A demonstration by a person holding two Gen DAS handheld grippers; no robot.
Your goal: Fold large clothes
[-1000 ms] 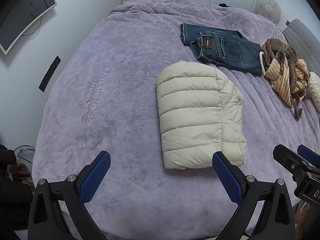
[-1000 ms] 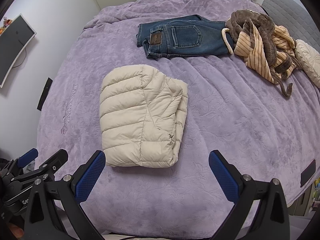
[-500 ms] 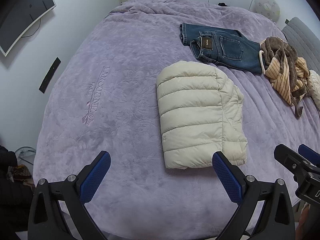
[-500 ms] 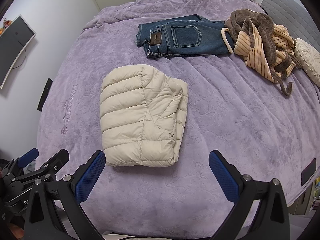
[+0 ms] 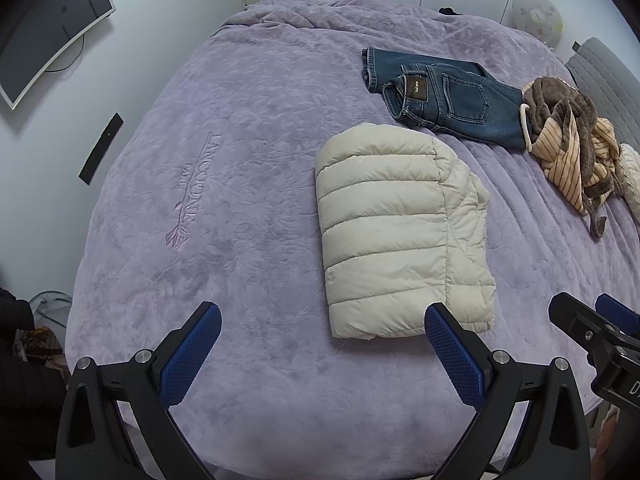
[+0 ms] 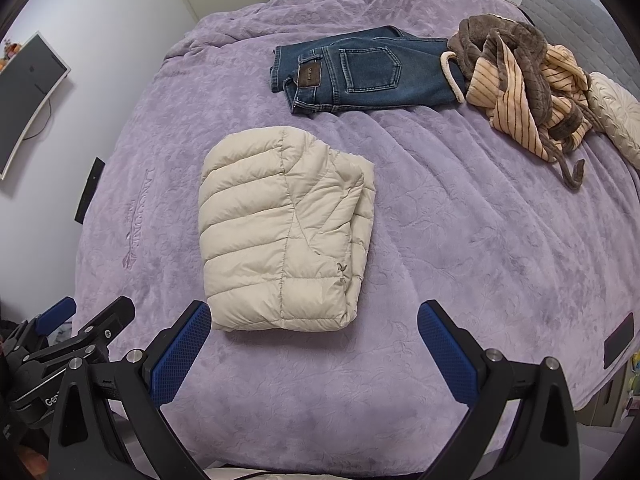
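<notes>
A cream puffer jacket (image 5: 400, 232) lies folded into a compact rectangle on the purple bedspread (image 5: 240, 184); it also shows in the right wrist view (image 6: 284, 232). My left gripper (image 5: 320, 336) is open and empty, held above the bed's near edge, just in front of the jacket's near left corner. My right gripper (image 6: 314, 338) is open and empty, just in front of the jacket's near right corner. Neither touches the jacket. Each gripper shows at the edge of the other's view.
Folded blue jeans (image 6: 352, 72) lie at the far side of the bed. A crumpled brown and striped garment (image 6: 520, 80) lies at the far right, beside a cream cushion (image 6: 616, 116). A monitor (image 5: 48, 24) hangs on the left wall. White wardrobe doors stand behind the bed.
Both grippers have drifted very slightly; the jacket and other clothes have not moved. Both stay open.
</notes>
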